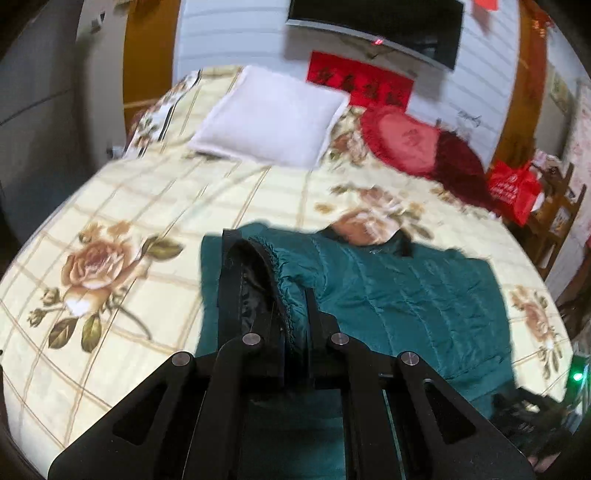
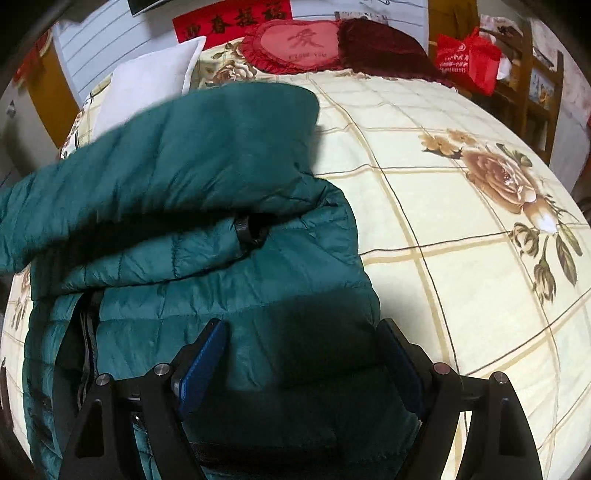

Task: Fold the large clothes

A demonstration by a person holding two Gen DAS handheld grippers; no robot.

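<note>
A dark green quilted jacket [image 1: 406, 295] lies on the bed with the floral cream cover [image 1: 155, 206]. My left gripper [image 1: 269, 273] is shut on the jacket's sleeve cuff [image 1: 273, 280] and holds it above the jacket's body. In the right wrist view the jacket [image 2: 229, 280] lies at the left, with one sleeve [image 2: 192, 147] raised across it. My right gripper [image 2: 306, 332] is open, its blue-padded fingers [image 2: 203, 365] wide apart over the jacket's lower part, holding nothing.
A white pillow [image 1: 269, 114], a red heart cushion [image 1: 406, 144] and a dark red cushion [image 1: 461, 162] lie at the head of the bed. A red bag [image 1: 513, 188] sits on a wooden chair at the right. A television [image 1: 376, 26] hangs on the wall.
</note>
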